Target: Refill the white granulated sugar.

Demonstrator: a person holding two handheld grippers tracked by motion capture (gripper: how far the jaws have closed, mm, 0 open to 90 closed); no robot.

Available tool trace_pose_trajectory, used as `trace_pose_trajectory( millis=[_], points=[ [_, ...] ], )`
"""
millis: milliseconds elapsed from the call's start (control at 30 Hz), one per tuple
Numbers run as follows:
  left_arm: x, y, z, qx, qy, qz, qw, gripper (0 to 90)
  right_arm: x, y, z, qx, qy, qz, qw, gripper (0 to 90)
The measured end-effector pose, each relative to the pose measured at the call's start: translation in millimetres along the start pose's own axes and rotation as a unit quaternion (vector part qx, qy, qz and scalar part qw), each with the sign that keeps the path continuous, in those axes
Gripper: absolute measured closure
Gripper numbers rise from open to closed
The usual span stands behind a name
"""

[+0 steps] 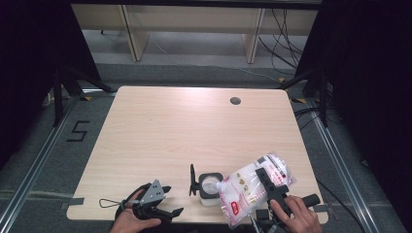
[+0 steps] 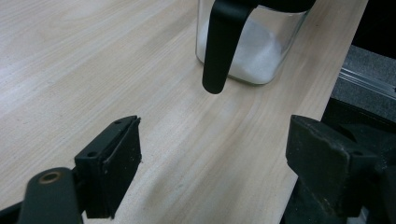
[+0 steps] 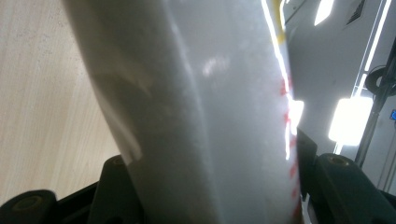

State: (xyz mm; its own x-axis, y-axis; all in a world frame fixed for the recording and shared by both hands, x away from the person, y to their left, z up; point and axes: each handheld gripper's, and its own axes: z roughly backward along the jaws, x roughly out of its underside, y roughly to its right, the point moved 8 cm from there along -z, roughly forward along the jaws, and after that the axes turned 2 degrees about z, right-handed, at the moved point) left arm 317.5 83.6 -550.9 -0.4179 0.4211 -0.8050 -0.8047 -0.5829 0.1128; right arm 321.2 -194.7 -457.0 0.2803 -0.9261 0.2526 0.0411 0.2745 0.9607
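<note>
The right gripper [image 1: 270, 187] is clamped on a clear plastic bag [image 1: 252, 187] of white grains with red and white printing. In the right gripper view the bag [image 3: 196, 107] sits between the two black jaws, which press on it from both sides and stand partly open around its bulk. From above, the bag is tilted, its spout end pointing at the open top of a small clear jar [image 1: 210, 188], and the spout sits right at the jar's rim. The person's right hand [image 1: 296, 216] holds the gripper's handle at the near edge of the table [image 1: 194, 126], just right of the jar.

The jar stands upright near the table's front edge, with white grains inside and its black lid [image 1: 193, 179] flipped up on its left side. In the left gripper view the jar [image 2: 254, 46] shows a layer of white grains at its bottom, and the black lid [image 2: 222, 42] hangs down in front of it.

The left gripper [image 1: 163, 206] lies low at the front edge of the table, left of the jar and apart from it. Its jaws stand wide apart with only bare table between them, touching nothing. The left hand [image 1: 130, 221] holds it from below.
</note>
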Motion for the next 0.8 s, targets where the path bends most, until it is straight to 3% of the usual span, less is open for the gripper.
trace_pose_trajectory(
  millis=[33,67,100,233,267,400,433,467,500,533,567,633,667,700,733,800],
  points=[
    [0.4,0.4,0.3,0.0,0.0,-0.001,1.0,17.7,1.3,0.7,1.0,-0.003,-0.004,0.006,1.0,48.5],
    [0.2,-0.2,0.4,0.001,0.0,-0.007,1.0,17.7,1.6,-1.3,1.0,-0.006,-0.007,-0.01,0.9999,48.6],
    [0.0,0.0,0.3,0.001,0.001,0.002,1.0,17.7,-0.4,1.5,-1.0,0.003,0.007,0.0,1.0,48.6],
    [0.8,-2.2,1.7,-0.002,-0.006,-0.009,0.9999,17.7,1.1,-3.0,-1.5,-0.003,0.003,-0.014,0.9999,48.8],
    [0.7,-2.3,1.1,-0.003,-0.003,-0.009,1.0,17.6,0.5,-0.5,-1.7,0.001,0.007,-0.002,1.0,48.9],
    [0.7,-2.0,2.1,-0.003,-0.008,-0.008,0.9999,17.7,0.4,-0.2,-1.7,0.001,0.009,-0.001,1.0,49.0],
    [-0.2,0.3,1.7,0.002,0.002,-0.002,1.0,17.6,0.8,-0.3,-1.4,-0.003,0.006,-0.001,1.0,49.1],
    [-0.7,-1.3,1.9,0.002,0.002,-0.016,0.9999,17.7,0.9,-0.8,-1.5,-0.001,0.007,-0.004,1.0,49.1],
    [-0.9,-2.4,2.3,0.0,-0.001,-0.016,0.9999,17.7,0.8,-0.6,-1.3,-0.001,0.007,-0.004,1.0,49.1],
    [-0.9,0.1,1.0,0.001,0.005,0.008,1.0,17.7,0.8,-0.5,-1.1,0.0,0.006,-0.004,1.0,49.1],
    [-1.0,-0.1,0.7,0.0,0.005,0.007,1.0,17.7,0.7,-0.3,-1.0,0.001,0.006,-0.004,1.0,49.1],
    [0.8,-2.2,2.4,-0.004,-0.008,-0.008,0.9999,17.6,0.9,0.6,-1.0,0.003,0.007,-0.005,1.0,49.2],
    [-0.3,-0.3,1.7,0.001,0.002,-0.006,1.0,17.6,0.8,0.7,-1.0,0.003,0.008,-0.006,1.0,49.2],
    [-0.6,-2.4,2.4,0.001,-0.002,-0.019,0.9998,17.7,2.0,-1.1,0.0,-0.004,0.0,-0.012,0.9999,49.2],
    [-1.0,0.1,1.1,0.0,0.005,0.007,1.0,17.7,2.9,-3.8,0.4,-0.007,-0.004,-0.027,0.9996,49.2],
    [-0.9,0.0,1.1,0.0,0.005,0.006,1.0,17.6,2.7,-1.9,0.3,0.0,0.0,-0.022,0.9997,49.3]
  ],
)
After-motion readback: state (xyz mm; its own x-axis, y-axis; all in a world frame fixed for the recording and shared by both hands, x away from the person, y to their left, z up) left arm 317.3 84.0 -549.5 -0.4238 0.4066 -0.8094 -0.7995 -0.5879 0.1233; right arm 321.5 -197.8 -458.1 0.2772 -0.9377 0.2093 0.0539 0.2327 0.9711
